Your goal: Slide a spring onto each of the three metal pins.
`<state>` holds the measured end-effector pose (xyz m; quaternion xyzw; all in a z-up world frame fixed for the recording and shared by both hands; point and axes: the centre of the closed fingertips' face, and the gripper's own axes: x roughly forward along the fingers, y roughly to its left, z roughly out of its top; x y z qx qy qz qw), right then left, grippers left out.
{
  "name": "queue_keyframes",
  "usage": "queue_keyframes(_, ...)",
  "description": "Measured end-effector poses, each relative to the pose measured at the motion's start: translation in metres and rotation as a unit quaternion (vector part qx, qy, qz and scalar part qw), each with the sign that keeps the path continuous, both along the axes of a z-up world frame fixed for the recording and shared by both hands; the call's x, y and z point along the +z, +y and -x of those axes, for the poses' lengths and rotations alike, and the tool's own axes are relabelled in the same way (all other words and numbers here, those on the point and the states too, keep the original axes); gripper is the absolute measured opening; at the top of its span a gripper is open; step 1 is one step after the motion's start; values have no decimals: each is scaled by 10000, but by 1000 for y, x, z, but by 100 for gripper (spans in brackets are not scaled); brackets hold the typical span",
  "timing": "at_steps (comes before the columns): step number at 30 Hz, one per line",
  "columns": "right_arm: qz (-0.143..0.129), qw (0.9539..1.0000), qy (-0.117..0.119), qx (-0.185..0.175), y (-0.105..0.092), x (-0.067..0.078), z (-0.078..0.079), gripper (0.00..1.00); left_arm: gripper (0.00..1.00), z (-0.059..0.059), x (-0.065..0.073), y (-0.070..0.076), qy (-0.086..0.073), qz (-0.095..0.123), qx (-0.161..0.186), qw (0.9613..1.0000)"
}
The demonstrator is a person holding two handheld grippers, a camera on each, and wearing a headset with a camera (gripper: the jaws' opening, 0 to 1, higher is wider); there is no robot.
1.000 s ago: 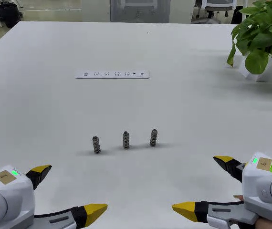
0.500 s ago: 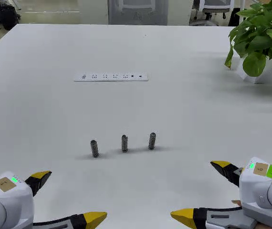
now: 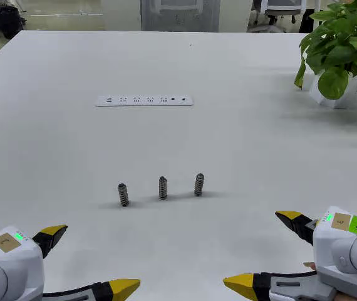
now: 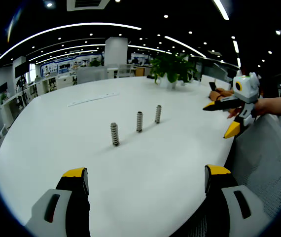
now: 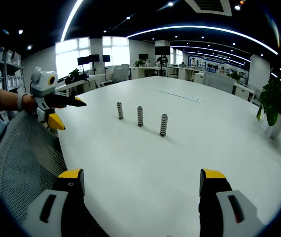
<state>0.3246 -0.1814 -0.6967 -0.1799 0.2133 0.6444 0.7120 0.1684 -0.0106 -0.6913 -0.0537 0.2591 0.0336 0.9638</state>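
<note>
Three upright pins, each wrapped in a grey coil spring, stand in a row on the white table: the left spring (image 3: 123, 194) (image 4: 114, 134) (image 5: 120, 110), the middle spring (image 3: 163, 187) (image 4: 139, 121) (image 5: 140, 116) and the right spring (image 3: 199, 184) (image 4: 158, 114) (image 5: 163, 125). My left gripper (image 3: 91, 260) (image 4: 145, 178) hangs open at the near left edge, well short of the row. At the near right my right gripper (image 3: 261, 251) (image 5: 138, 181) is open too, with nothing between its yellow-tipped fingers.
A white power strip (image 3: 144, 100) lies flat beyond the springs. A potted green plant (image 3: 341, 47) stands at the far right of the table (image 3: 241, 138). Office chairs sit past the far edge. A mesh chair back (image 5: 17, 163) is close beside me.
The head view has tilted slightly, so the table scene sits a little lower and left. Both grippers dropped a little toward the near edge. The springs have not moved.
</note>
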Motion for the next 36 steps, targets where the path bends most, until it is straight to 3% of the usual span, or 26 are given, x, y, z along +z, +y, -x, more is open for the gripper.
queue_keyframes(36, 35, 10000, 4, 29, 0, -1, 1, 98, 100, -1, 2, -1, -21, -3, -7, 10000)
